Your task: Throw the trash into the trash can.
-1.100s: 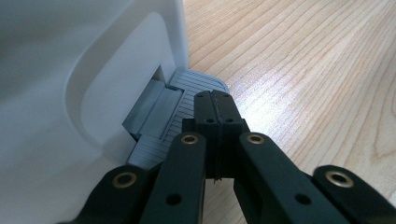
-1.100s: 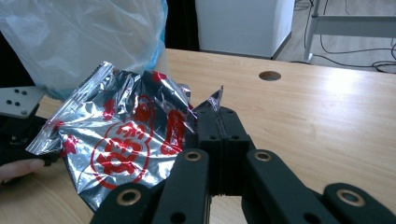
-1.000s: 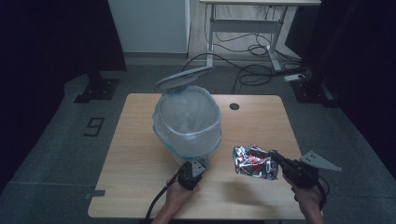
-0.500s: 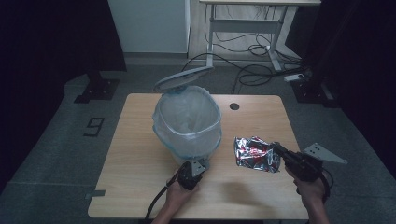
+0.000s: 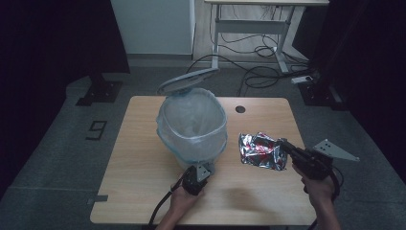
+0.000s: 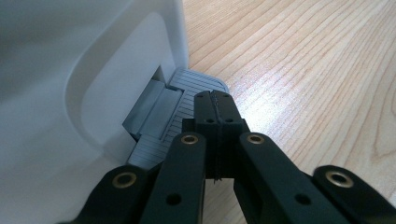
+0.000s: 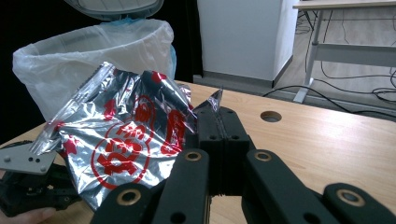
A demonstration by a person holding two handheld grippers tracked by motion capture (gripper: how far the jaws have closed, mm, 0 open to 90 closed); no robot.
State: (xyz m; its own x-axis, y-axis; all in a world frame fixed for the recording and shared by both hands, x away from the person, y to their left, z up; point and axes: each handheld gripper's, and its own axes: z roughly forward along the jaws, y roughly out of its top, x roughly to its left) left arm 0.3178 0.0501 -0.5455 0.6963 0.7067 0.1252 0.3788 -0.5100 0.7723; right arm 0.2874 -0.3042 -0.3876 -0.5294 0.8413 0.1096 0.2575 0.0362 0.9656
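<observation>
High view puts my left tool (image 5: 198,171) at the near foot of the white bin (image 5: 192,125), which stands mid-surface lined with a pale plastic bag (image 5: 191,112), its lid (image 5: 186,81) tipped up behind. Left gripper view shows this tool (image 6: 215,100) clenched on nothing, jaws pressed flat together, their tips resting on the bin's grey ribbed foot pedal (image 6: 187,95) at the base of the white wall. My right tool (image 5: 286,147) is to the right of the bin, gripping a crumpled silver wrapper (image 5: 261,151) with red print by its right edge; the wrapper sits just beside the bin, over the wooden surface (image 5: 139,158). Right gripper view shows the jaws of this tool (image 7: 218,116) closed on the foil's edge, the wrapper (image 7: 126,149) spreading left toward the bag-lined rim.
</observation>
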